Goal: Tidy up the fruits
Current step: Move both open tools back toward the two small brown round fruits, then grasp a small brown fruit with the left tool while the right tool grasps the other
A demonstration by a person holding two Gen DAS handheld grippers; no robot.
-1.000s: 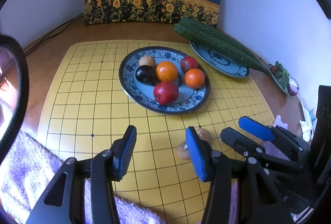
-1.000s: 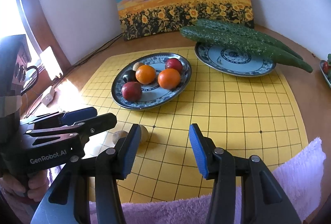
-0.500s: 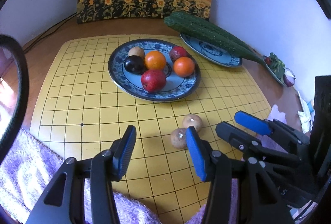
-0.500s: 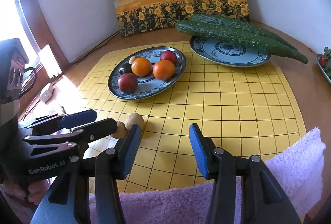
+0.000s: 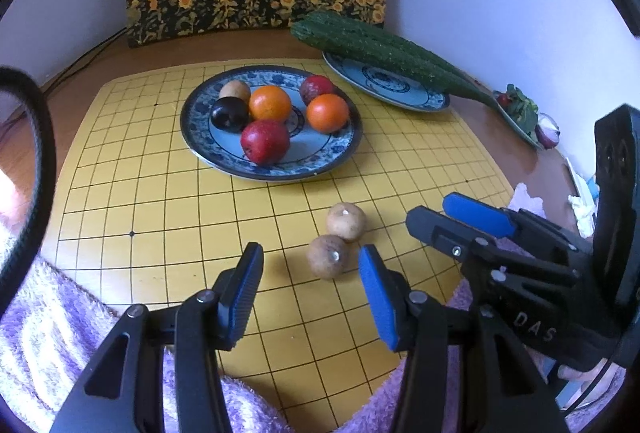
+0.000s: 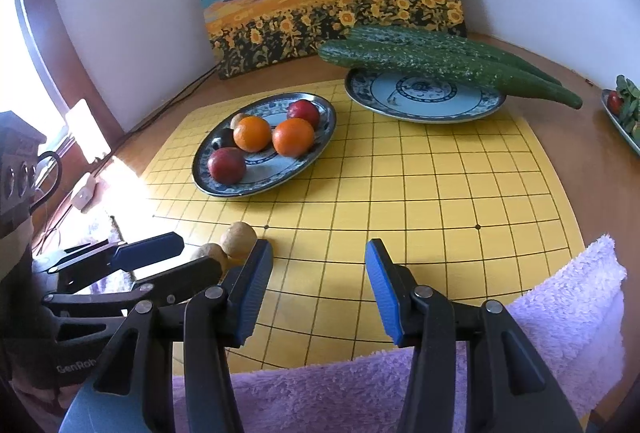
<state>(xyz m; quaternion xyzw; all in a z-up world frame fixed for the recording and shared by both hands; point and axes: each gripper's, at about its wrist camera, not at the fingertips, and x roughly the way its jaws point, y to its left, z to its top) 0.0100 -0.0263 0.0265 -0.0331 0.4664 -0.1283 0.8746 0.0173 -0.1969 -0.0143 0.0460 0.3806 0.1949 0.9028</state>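
Yellow mat's brown fruits (image 5: 338, 243) now nearer.

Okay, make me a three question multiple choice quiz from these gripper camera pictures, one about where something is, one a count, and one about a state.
1. Where do the two small brown fruits lie?
A. on the yellow grid mat
B. on the fruit plate
C. on the purple towel

2. How many oranges are on the fruit plate?
A. one
B. two
C. four

3. What is the left gripper doing?
A. clamped on an orange
B. open, holding nothing
C. shut on the towel

Answers:
1 A, both sit on the yellow grid mat, short of the plate.
2 B, two orange ones sit among the red and dark fruits.
3 B, its pads stand apart with only the mat between them.
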